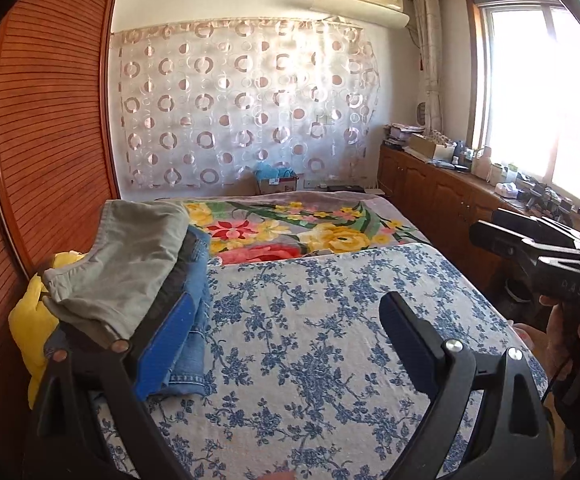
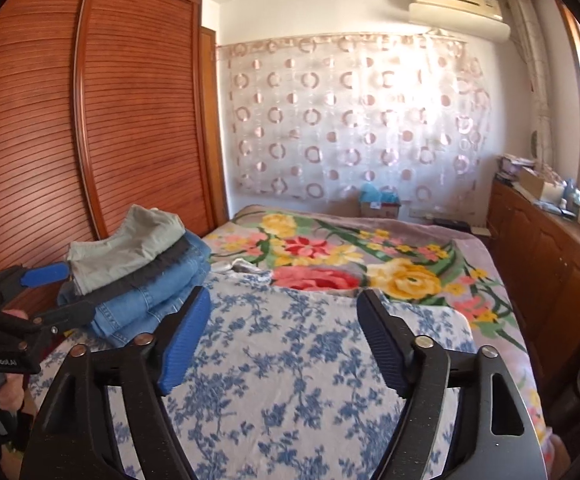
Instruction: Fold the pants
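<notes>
A bed (image 2: pixel 298 380) with a blue-and-white floral cover fills both views, with a brighter flowered blanket (image 2: pixel 370 264) spread beyond it. A tall slatted wooden wardrobe (image 2: pixel 89 120) stands along the bed's left side, and a low wooden cabinet (image 1: pixel 430 188) cluttered with small items, too small to make out, runs under the bright window on the right. At the bed's left edge sits a stack of folded pants (image 2: pixel 141 276): grey-green on top, dark in the middle, blue denim below. Something yellow (image 1: pixel 29 320) lies behind the stack, probably a cushion, mostly hidden. The left gripper (image 1: pixel 285 340) hovers beside the stack, jaws spread wide and empty. The right gripper (image 2: pixel 283 344) angles down over the bare cover, jaws likewise apart, holding nothing.
</notes>
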The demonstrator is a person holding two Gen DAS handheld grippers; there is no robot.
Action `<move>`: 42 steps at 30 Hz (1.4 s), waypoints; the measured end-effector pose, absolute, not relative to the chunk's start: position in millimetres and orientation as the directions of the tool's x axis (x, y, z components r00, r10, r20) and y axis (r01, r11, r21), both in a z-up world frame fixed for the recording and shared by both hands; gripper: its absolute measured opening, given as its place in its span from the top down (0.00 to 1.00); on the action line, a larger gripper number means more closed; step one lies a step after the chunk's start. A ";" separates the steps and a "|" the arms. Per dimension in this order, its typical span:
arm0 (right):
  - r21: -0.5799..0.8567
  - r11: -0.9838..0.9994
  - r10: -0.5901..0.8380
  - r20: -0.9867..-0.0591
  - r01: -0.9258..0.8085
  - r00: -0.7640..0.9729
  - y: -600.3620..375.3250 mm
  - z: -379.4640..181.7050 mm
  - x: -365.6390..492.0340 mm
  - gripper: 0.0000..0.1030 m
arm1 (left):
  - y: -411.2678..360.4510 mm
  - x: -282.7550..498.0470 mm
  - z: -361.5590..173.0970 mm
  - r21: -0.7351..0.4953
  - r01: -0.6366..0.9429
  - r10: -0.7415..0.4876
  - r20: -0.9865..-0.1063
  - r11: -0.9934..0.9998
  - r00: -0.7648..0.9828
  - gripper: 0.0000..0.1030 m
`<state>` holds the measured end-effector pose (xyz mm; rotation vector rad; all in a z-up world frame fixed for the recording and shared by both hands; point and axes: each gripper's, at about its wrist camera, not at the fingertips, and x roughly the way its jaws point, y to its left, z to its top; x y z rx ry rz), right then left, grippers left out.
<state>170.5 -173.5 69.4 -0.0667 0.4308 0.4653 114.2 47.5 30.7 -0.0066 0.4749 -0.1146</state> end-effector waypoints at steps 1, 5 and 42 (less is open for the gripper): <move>0.032 0.898 0.411 -0.416 -0.439 0.811 -175.7 68.8 166.0 0.21 | 45.2 111.5 30.7 -0.030 0.109 -0.111 -0.453 0.994 0.885 0.09; 0.043 0.910 0.393 -0.407 -0.412 0.825 -187.0 66.0 146.2 0.19 | 35.6 97.6 30.6 -0.021 0.121 -0.117 -0.446 0.992 0.887 0.08; 0.072 0.935 0.347 -0.384 -0.346 0.856 -220.3 52.9 45.4 0.20 | 23.1 17.2 28.4 -0.015 0.098 -0.095 -0.429 0.995 0.898 0.08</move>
